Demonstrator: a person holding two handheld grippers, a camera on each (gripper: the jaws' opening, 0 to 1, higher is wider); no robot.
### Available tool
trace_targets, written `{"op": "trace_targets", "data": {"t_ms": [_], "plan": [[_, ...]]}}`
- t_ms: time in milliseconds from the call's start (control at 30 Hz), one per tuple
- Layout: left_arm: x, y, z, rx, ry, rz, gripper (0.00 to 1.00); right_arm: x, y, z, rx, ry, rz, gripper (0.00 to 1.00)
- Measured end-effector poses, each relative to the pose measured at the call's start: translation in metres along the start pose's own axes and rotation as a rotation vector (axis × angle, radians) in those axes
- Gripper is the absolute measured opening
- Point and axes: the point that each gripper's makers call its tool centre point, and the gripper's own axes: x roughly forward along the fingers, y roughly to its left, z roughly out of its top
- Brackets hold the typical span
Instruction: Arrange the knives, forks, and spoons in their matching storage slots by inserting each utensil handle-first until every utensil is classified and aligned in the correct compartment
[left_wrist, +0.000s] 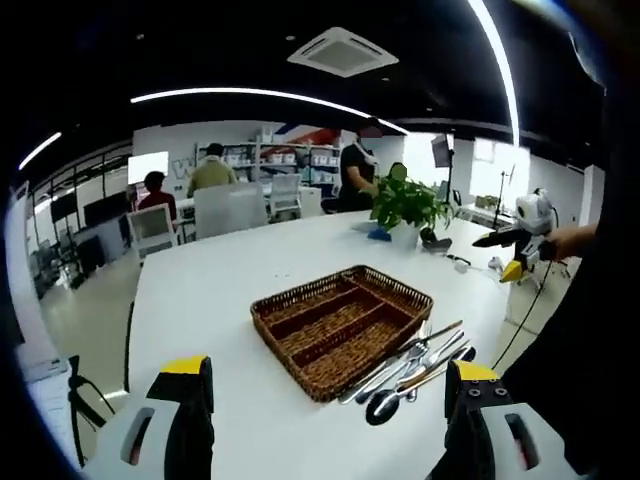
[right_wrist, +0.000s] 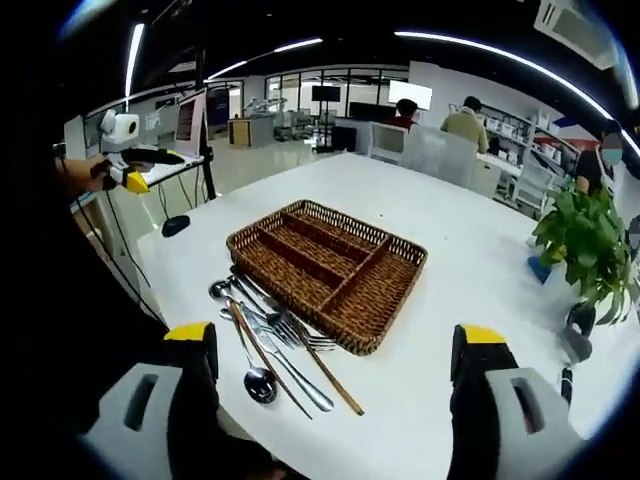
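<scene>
A brown wicker tray (left_wrist: 340, 325) (right_wrist: 322, 258) with several empty slots sits on the white table (left_wrist: 230, 280) (right_wrist: 440, 230). Beside it lies a loose pile of metal utensils (left_wrist: 410, 365) (right_wrist: 272, 335): spoons, forks and a wooden-handled piece (right_wrist: 325, 372). My left gripper (left_wrist: 325, 400) hovers open over the table's near edge, short of the tray. On the other side my right gripper (right_wrist: 335, 365) is open too, above the table next to the pile. Each gripper is also seen from the other's view, held up off the table's side: the right gripper (left_wrist: 515, 245), the left gripper (right_wrist: 130, 155).
A green plant in a white pot (left_wrist: 405, 210) (right_wrist: 585, 240) stands on the table beyond the tray, with small dark items near it. A black object (right_wrist: 176, 225) lies at the table's corner. People sit at desks in the back, and chairs (left_wrist: 155, 228) ring the table.
</scene>
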Motion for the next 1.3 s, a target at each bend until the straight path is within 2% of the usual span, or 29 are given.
{"op": "trace_targets", "data": {"t_ms": [100,200,300,367,433,500,600,733,900,1000,1100,1167,1300], "plan": [[0.003,-0.002,0.008,0.026,-0.004,0.02,1.0,0.0,-0.005,-0.001,-0.007,0.001,0.01,0.99],[0.007,-0.011,0.021,0.051,-0.021,-0.008,1.0,-0.003,-0.014,-0.001,-0.001,-0.008,0.003,0.99],[0.013,-0.012,0.022,0.049,-0.015,-0.032,1.0,-0.007,-0.018,0.001,0.008,-0.009,-0.011,0.99],[0.016,-0.014,0.028,0.039,-0.017,-0.055,1.0,-0.011,-0.022,0.004,0.014,-0.007,-0.033,0.99],[0.017,-0.011,0.035,0.056,-0.02,-0.05,1.0,-0.013,-0.025,0.007,0.042,-0.006,-0.041,0.99],[0.016,-0.006,0.043,0.052,-0.036,-0.053,1.0,-0.016,-0.027,0.012,0.064,-0.015,-0.043,0.99],[0.013,-0.002,0.056,0.043,-0.063,-0.063,1.0,-0.019,-0.028,0.026,0.051,-0.032,-0.052,0.99],[0.013,0.002,0.06,0.015,-0.043,-0.058,1.0,-0.02,-0.026,0.044,0.036,-0.023,-0.056,0.99],[0.014,0.003,0.058,0.027,-0.027,-0.057,1.0,-0.015,-0.022,0.046,0.011,0.027,-0.033,0.99],[0.015,-0.004,0.055,0.058,-0.002,-0.074,1.0,-0.016,-0.026,0.058,0.008,0.037,-0.037,0.99],[0.017,-0.015,0.061,0.103,0.005,-0.107,1.0,-0.016,-0.029,0.065,0.006,0.059,-0.025,0.92],[0.02,-0.02,0.068,0.125,0.008,-0.119,1.0,-0.014,-0.031,0.072,-0.002,0.038,-0.032,1.0],[0.032,-0.037,0.074,0.203,-0.003,-0.209,1.0,-0.016,-0.031,0.077,-0.004,0.025,-0.029,0.99]]}}
